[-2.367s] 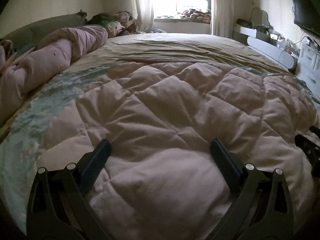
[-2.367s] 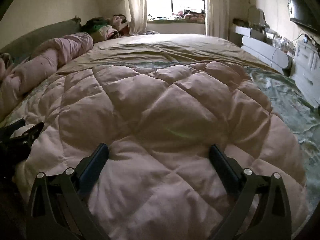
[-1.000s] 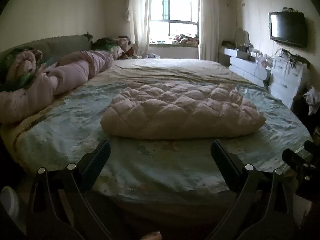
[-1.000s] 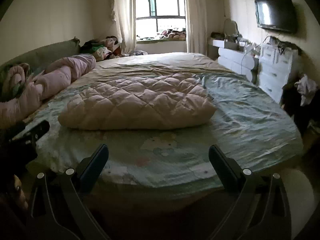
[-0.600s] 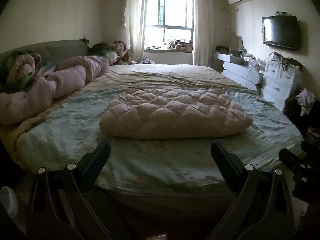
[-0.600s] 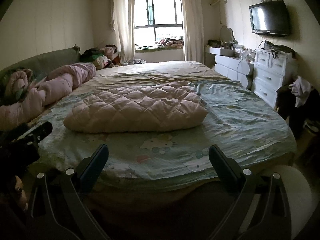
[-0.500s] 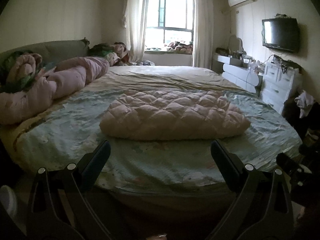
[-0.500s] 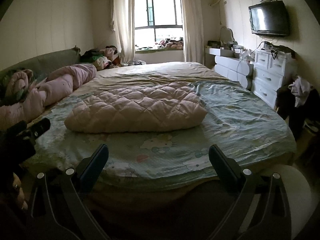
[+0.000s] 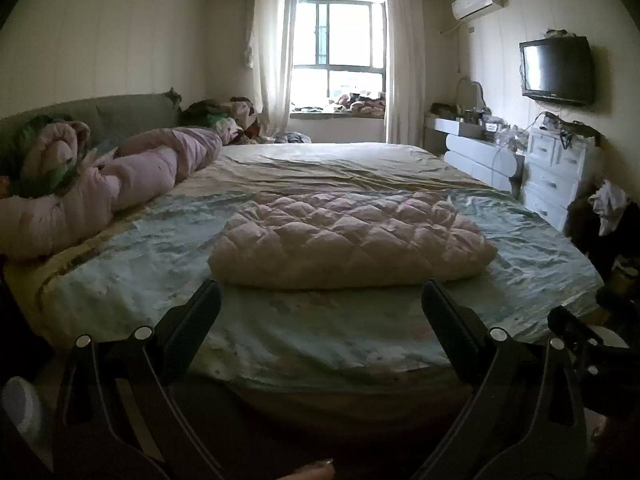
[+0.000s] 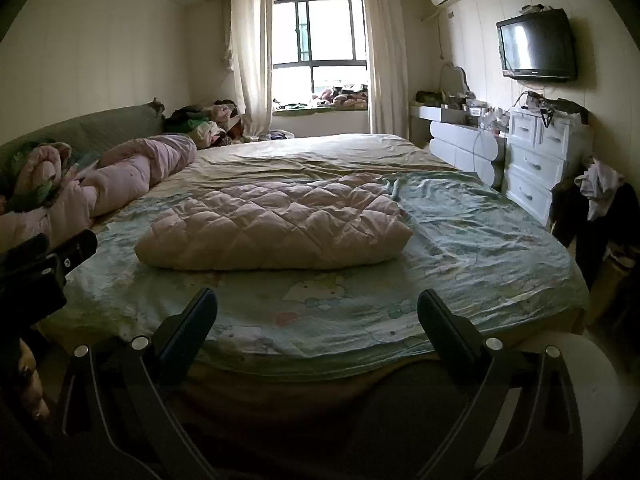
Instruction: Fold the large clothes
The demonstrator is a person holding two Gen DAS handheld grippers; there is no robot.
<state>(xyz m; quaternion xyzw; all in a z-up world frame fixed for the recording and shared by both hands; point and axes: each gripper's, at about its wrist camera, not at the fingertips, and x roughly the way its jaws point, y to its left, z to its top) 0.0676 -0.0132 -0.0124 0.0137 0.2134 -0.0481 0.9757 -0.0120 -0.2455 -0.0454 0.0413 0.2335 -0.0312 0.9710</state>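
A pale pink quilted garment [image 9: 348, 240] [image 10: 272, 228] lies folded into a thick rectangle on the bed's light green patterned sheet [image 9: 320, 336] [image 10: 480, 240]. My left gripper [image 9: 320, 300] hangs open off the near edge of the bed, well short of the garment, with nothing between its fingers. My right gripper [image 10: 316, 304] is open too, held back from the foot of the bed with nothing in it. In the right wrist view the left gripper [image 10: 48, 264] shows at the left edge; the right one [image 9: 580, 336] shows at the right edge of the left wrist view.
A rolled pink duvet [image 9: 120, 184] lies along the bed's left side by the green headboard [image 10: 100, 128]. White drawers [image 10: 536, 160] and a wall TV [image 10: 536, 46] stand on the right, with clothes on a chair [image 10: 600, 192]. A clothes pile [image 10: 204, 120] sits by the window.
Both grippers have drawn back from right above the quilted garment to beyond the foot of the bed. The garment stays folded on the sheet and now looks small and far.
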